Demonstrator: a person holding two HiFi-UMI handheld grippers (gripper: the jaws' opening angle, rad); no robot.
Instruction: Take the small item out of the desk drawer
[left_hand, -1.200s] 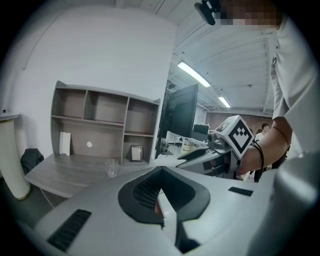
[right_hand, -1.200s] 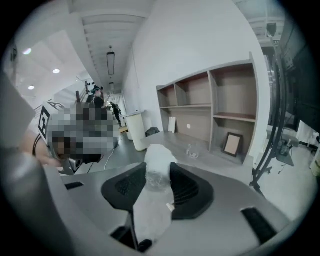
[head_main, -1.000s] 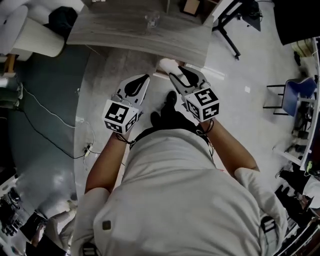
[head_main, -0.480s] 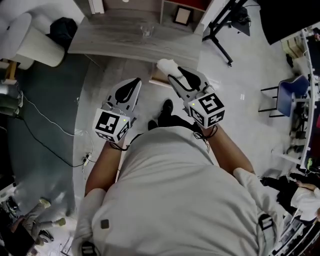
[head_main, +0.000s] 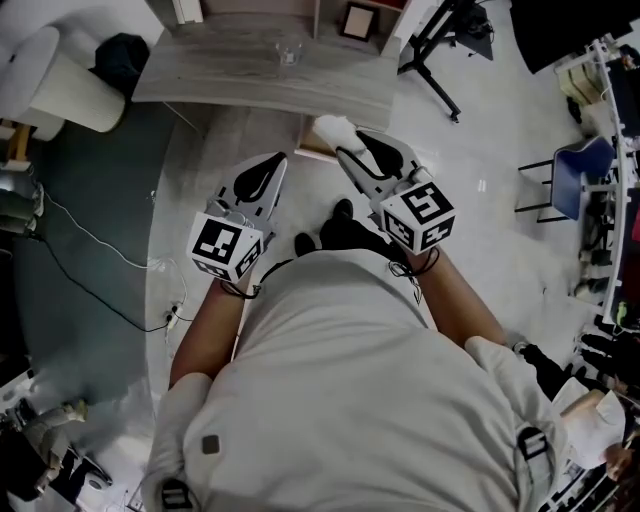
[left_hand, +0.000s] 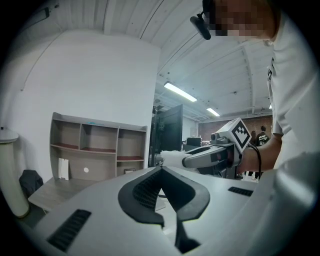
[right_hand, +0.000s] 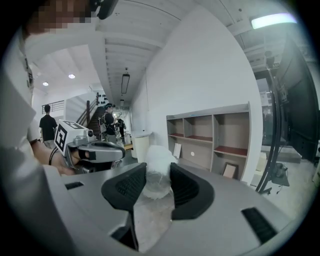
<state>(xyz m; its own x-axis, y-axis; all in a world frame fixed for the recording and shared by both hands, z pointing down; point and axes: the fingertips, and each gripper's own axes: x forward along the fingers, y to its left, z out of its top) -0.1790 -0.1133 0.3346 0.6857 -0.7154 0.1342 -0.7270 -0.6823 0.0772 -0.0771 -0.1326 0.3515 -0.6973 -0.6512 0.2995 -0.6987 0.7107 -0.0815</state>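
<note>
Both forearms reach forward from the body, level; right gripper (head_main: 348, 150) clamps a white wad (head_main: 332, 128), left gripper (head_main: 278, 160) is closed, empty.

**Tally of things in view**

- Grippers: two, the left gripper (head_main: 282, 158) and the right gripper (head_main: 347, 150).
- Marker cubes: two, one left cube (head_main: 225, 245) and one right cube (head_main: 420, 215).
- Small white item (head_main: 333, 130): one.
- Desk (head_main: 200, 75): one.
- Clear glass (head_main: 288, 50): one.
- Shelf unit (left_hand: 100, 150): one, with three columns of compartments.
- Picture frame (head_main: 355, 20): one.
- Blue chair (head_main: 590, 165): one.
- White armchair (head_main: 55, 75): one.
- Floor cable (head_main: 90, 260): one traced.
- Background people: at least two, a near figure (right_hand: 48, 122) and a far figure (right_hand: 109, 120). Any others are too small to count.
- Strip lights (left_hand: 180, 92) in the left gripper view: two.
</note>
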